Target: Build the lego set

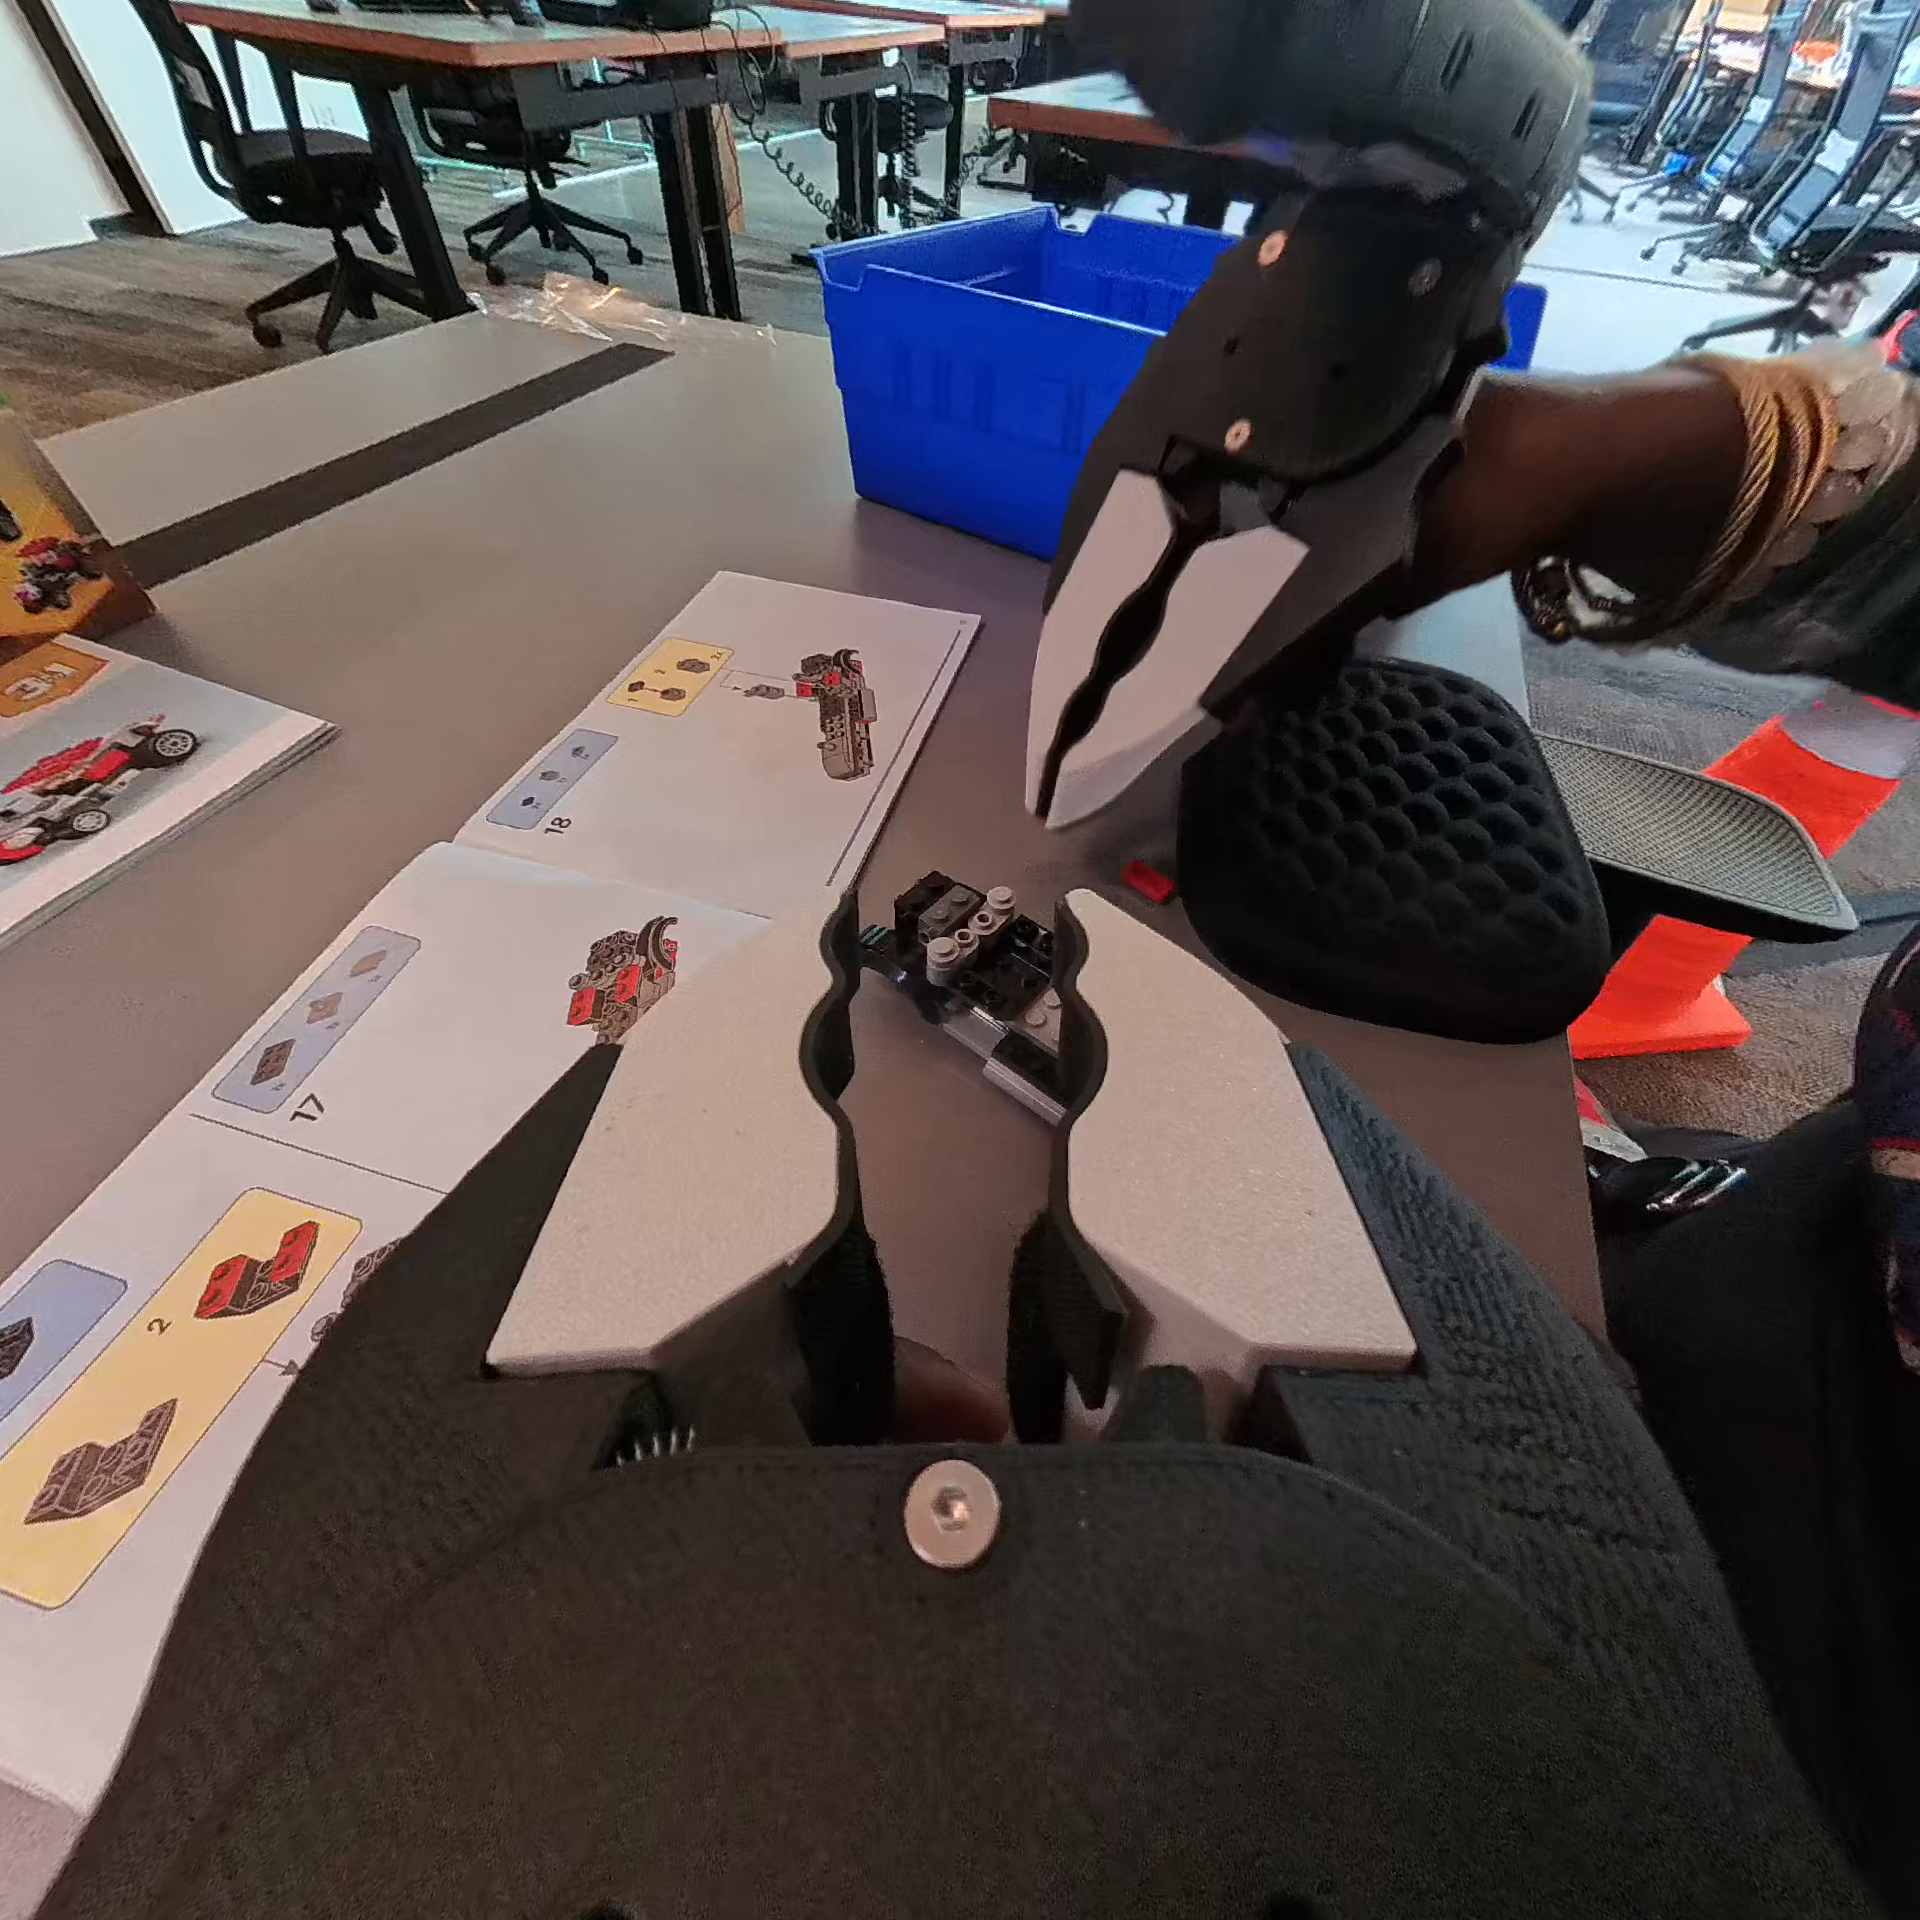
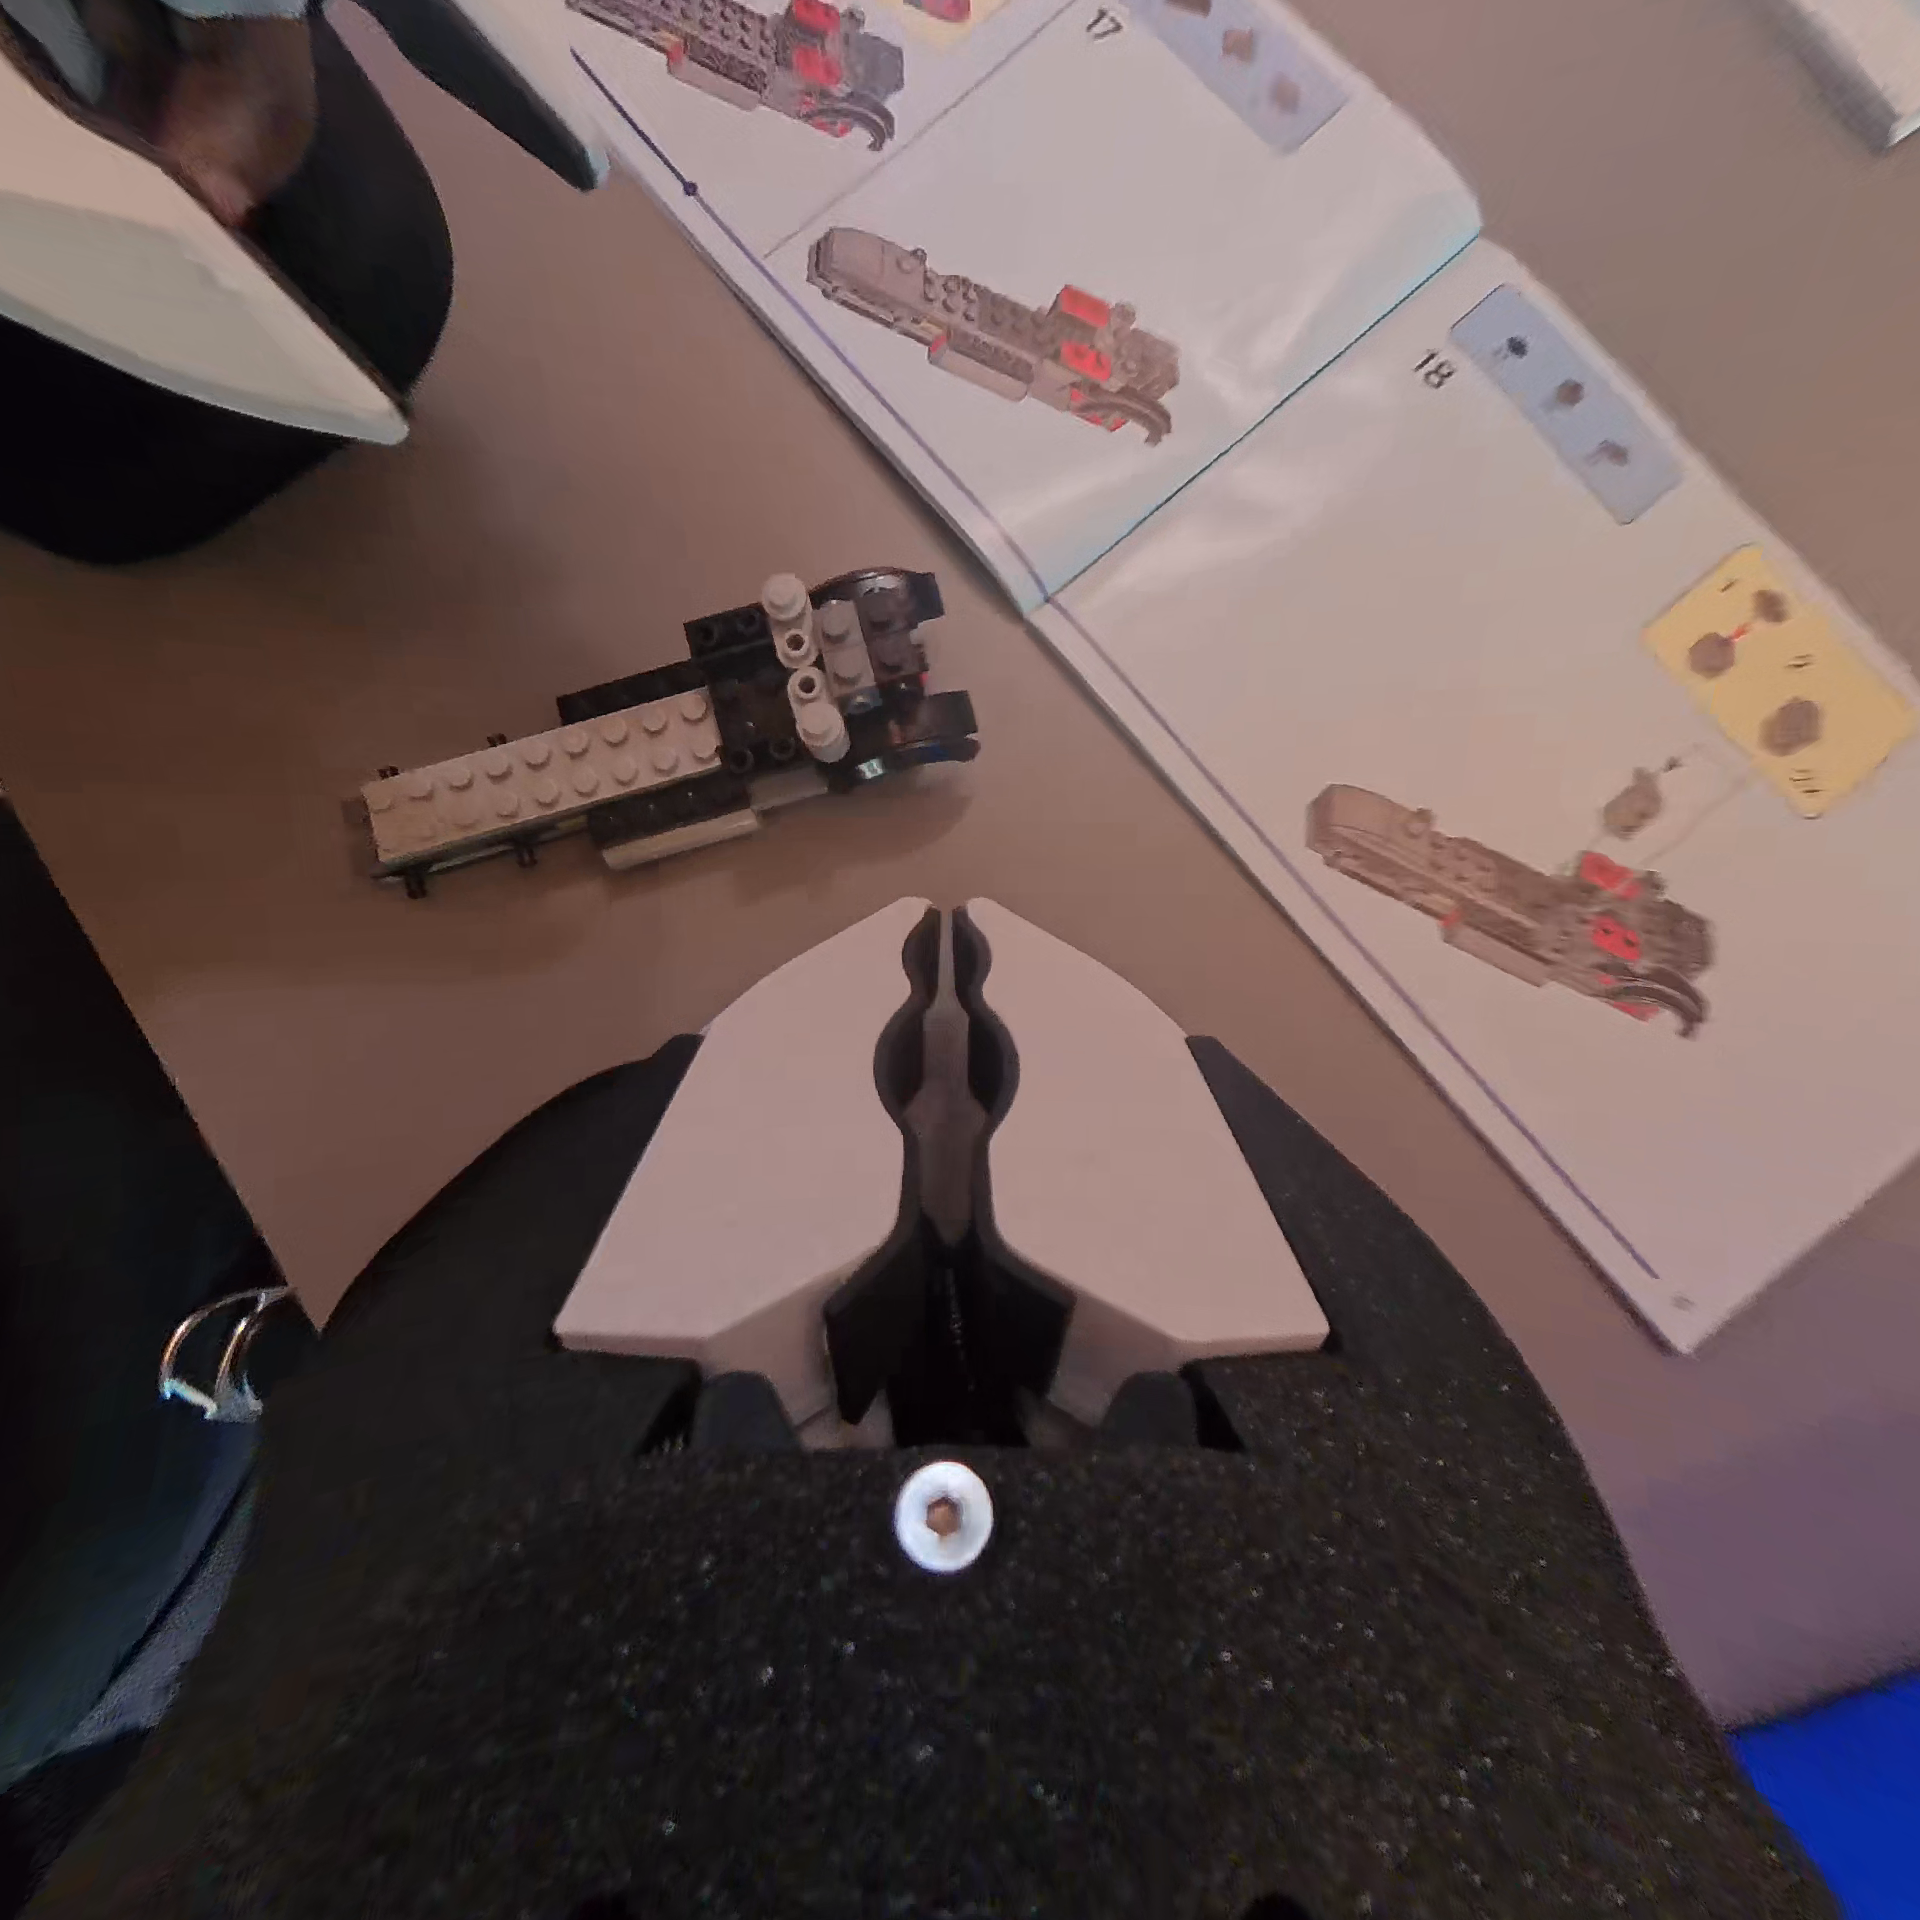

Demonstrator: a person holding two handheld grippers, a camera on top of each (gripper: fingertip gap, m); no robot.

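Observation:
A part-built lego model (image 1: 977,956) of grey and black bricks lies on the grey table (image 1: 520,499); it also shows in the right wrist view (image 2: 665,738). My left gripper (image 1: 956,914) is open and holds nothing, and the model shows through the gap between its fingers. In the right wrist view one left finger (image 2: 208,312) hangs clear of the model. My right gripper (image 2: 948,914) is shut with nothing visible between its pads. It hovers just beside the model and also shows in the left wrist view (image 1: 1049,810). A small red piece (image 1: 1148,881) lies on the table.
An open instruction booklet (image 1: 727,748) lies left of the model and also shows in the right wrist view (image 2: 1351,727). A blue bin (image 1: 987,384) stands behind. A black honeycomb pad (image 1: 1382,852) sits at the table's right edge. Another booklet (image 1: 125,769) lies far left. Tip to tip, the grippers are about 10 cm apart.

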